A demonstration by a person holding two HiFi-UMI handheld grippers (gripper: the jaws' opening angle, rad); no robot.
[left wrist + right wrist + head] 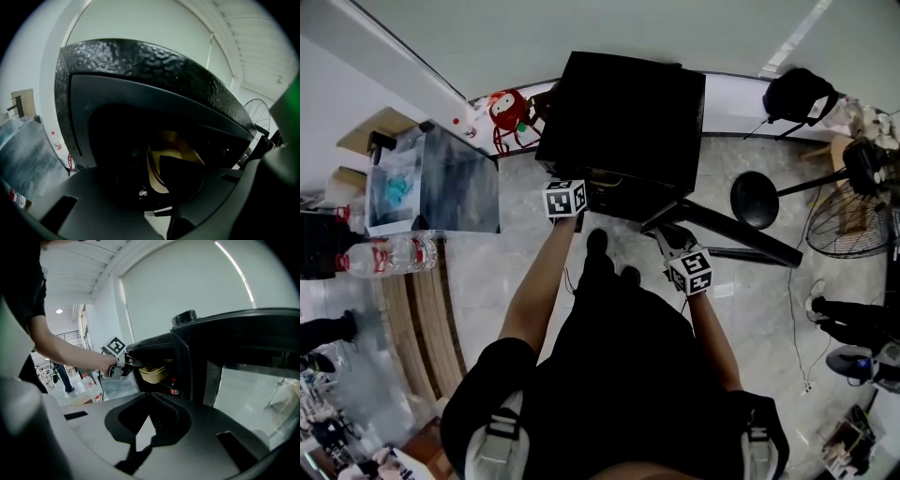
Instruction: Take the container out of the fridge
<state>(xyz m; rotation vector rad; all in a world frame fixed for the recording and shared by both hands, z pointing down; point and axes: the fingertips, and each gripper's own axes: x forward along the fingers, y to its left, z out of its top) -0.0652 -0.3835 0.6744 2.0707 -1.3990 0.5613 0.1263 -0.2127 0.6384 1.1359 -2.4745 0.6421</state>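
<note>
Fridge: one black, box-shaped fridge (623, 112) is standing on a pale, glossy floor; its top is showing a pebbled, shiny skin in the left gripper view
Door: one flat black door (739, 234) is hanging open to the person's right
Container: one shallow pale-yellow container (176, 152), smooth-walled with a rolled rim, is sitting inside the fridge, in the upper part of the dark cavity
Left gripper: the left gripper (136, 363) is reaching into the fridge mouth and clamping the container's near rim, with the thin yellow wall sitting between its black jaws
Right gripper: the right gripper (673, 236) is hovering low beside the open door, jaws parted, with only floor showing between them
Marker cubes: two white cubes printed with black squares, one riding on each gripper (565, 199) (692, 270)
Small bottle: one red-labelled small bottle (174, 391) is standing in the fridge just below the container
Water bottle: one clear plastic water bottle (389, 255) is lying on its side, well apart from the fridge on the left
Toy: one red toy (508, 111) is sitting near the fridge's left corner
Stool: one round black stool (755, 199) is standing beyond the door
</note>
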